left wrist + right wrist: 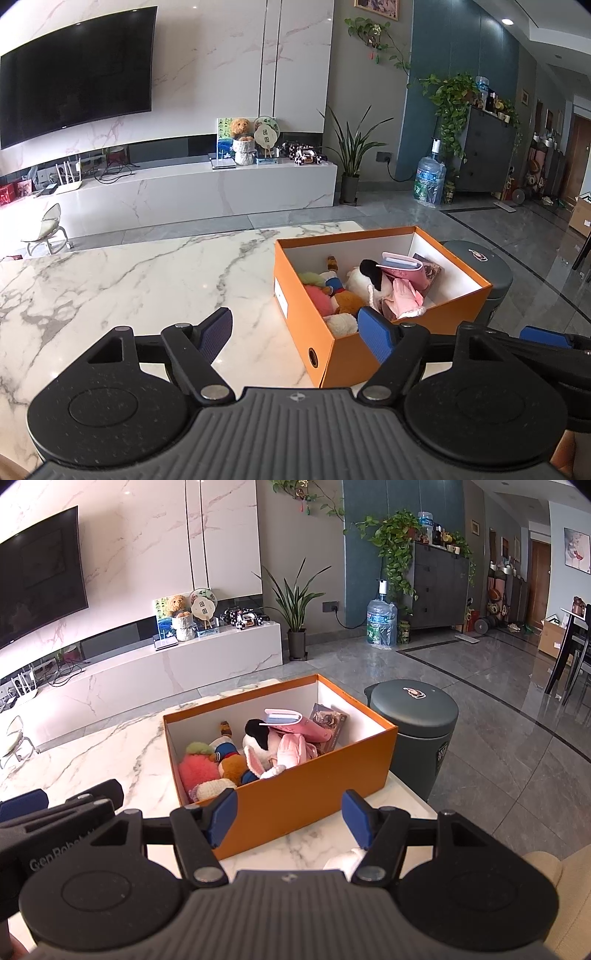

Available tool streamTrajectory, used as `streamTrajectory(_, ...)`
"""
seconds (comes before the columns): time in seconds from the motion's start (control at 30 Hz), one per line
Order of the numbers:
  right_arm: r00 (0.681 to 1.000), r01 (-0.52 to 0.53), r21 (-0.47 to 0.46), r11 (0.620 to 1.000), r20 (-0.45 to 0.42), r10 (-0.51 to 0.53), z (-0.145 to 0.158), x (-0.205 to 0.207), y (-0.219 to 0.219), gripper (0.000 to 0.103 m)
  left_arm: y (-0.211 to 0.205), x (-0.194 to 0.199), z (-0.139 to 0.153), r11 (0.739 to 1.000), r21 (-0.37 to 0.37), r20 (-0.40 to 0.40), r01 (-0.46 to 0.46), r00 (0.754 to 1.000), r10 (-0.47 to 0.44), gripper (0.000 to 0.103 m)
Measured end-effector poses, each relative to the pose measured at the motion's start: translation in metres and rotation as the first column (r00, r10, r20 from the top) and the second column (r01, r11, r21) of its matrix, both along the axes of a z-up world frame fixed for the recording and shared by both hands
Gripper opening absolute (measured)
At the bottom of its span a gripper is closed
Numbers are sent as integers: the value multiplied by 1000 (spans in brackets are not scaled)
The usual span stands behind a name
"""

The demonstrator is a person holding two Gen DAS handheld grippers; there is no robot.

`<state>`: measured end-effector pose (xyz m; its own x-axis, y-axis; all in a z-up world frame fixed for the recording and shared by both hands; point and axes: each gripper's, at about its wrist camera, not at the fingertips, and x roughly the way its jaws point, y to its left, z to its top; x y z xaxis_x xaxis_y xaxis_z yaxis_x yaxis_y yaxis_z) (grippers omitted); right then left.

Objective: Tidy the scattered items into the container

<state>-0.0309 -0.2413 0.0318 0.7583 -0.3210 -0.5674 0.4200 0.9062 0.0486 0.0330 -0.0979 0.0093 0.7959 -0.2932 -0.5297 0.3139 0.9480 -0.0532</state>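
Nearest, the left gripper (295, 336) and the right gripper (289, 819) both hold their fingers apart, with nothing between them. A small white thing (345, 860) lies on the desk (129, 280) under the right gripper; perhaps it is a last item, but it is mostly hidden. Just behind, the orange box (306, 797) holds the plush toys (236, 760) and stands near the desk's edge, so a push could slide it toward the grey bin (413, 723).

Glossy veined marble table (147, 280), matt orange cardboard box (306, 797), fuzzy plush toys (199, 768), ribbed matt-plastic hand-held gripper (295, 332)
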Motion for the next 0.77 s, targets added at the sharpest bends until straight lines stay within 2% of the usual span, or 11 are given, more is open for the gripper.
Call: streamTrajectory(0.77,1000,-8,-2,1000,-4,8,2,-2,4,66,6,0,1,1000,-15,-13,-3,1000,3,85)
